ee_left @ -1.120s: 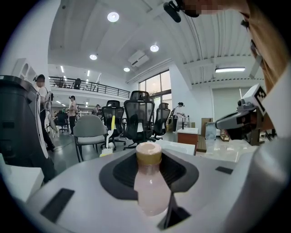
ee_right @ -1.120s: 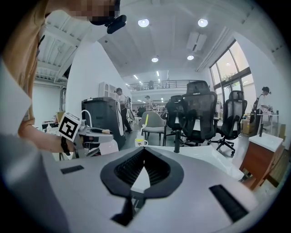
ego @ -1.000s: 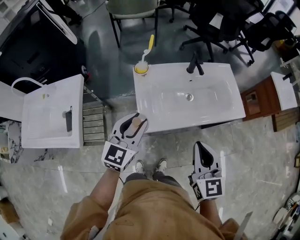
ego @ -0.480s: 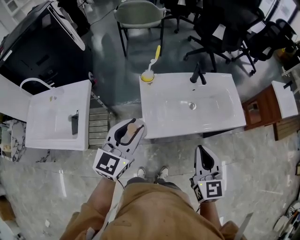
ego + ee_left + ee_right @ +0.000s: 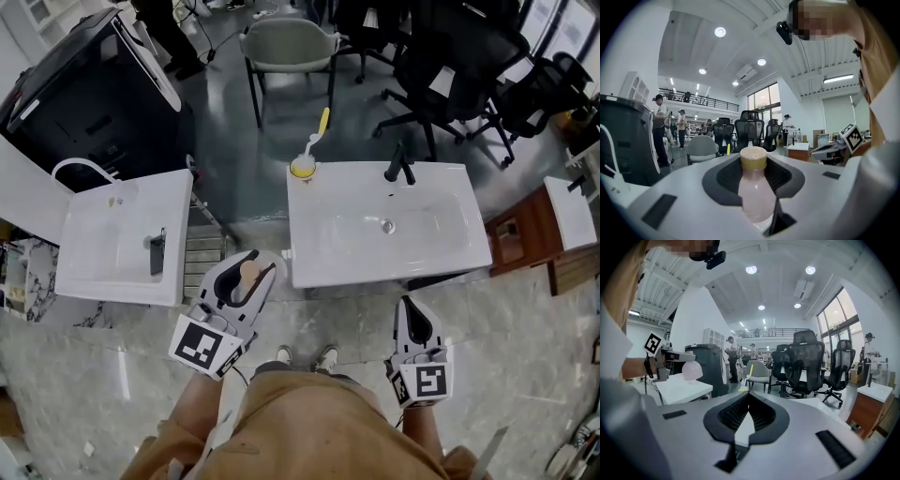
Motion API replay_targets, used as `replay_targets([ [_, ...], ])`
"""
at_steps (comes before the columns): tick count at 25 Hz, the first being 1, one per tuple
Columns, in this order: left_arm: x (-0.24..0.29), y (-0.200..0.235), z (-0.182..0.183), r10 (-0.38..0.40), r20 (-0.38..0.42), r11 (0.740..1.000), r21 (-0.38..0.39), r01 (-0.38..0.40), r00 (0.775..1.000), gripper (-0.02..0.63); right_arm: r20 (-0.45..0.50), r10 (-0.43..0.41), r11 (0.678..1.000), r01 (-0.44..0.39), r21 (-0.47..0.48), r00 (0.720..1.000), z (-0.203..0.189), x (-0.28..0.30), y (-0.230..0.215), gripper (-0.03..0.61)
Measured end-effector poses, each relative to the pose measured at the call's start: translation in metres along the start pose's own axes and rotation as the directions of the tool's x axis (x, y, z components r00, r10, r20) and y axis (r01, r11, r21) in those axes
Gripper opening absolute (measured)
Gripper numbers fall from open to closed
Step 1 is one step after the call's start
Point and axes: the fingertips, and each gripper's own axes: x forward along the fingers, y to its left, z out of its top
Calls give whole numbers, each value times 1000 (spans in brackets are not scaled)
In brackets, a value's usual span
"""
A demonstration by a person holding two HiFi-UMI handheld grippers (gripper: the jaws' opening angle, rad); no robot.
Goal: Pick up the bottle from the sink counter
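Note:
A small pale pink bottle (image 5: 754, 197) with a tan cap (image 5: 753, 158) stands upright between the jaws of my left gripper (image 5: 754, 187), which is shut on it. In the head view the left gripper (image 5: 246, 281) holds the bottle (image 5: 249, 272) in the air, off the front left corner of the white sink counter (image 5: 319, 253). My right gripper (image 5: 413, 323) hangs in front of the counter's right part, jaws together and empty. The right gripper view shows its black pads (image 5: 764, 416) meeting at the tip, and the bottle's round bottom (image 5: 692, 370) at the far left.
A black faucet (image 5: 398, 164) and a yellow brush in a cup (image 5: 305, 164) stand at the back of the sink counter. A second white sink unit (image 5: 112, 239) is at the left, with a metal rack (image 5: 204, 253) between them. Office chairs (image 5: 450, 66) stand beyond.
My left gripper has risen with the bottle and drawn back left from the counter's front corner. The right gripper has stayed about where it was.

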Motion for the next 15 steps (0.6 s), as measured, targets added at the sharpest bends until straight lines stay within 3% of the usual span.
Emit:
replay_targets([
  [15,-46,9,23,94,35,995,-15,-94,995,130,5,5,1000,-5,-24,1000,4,1,-4,5],
])
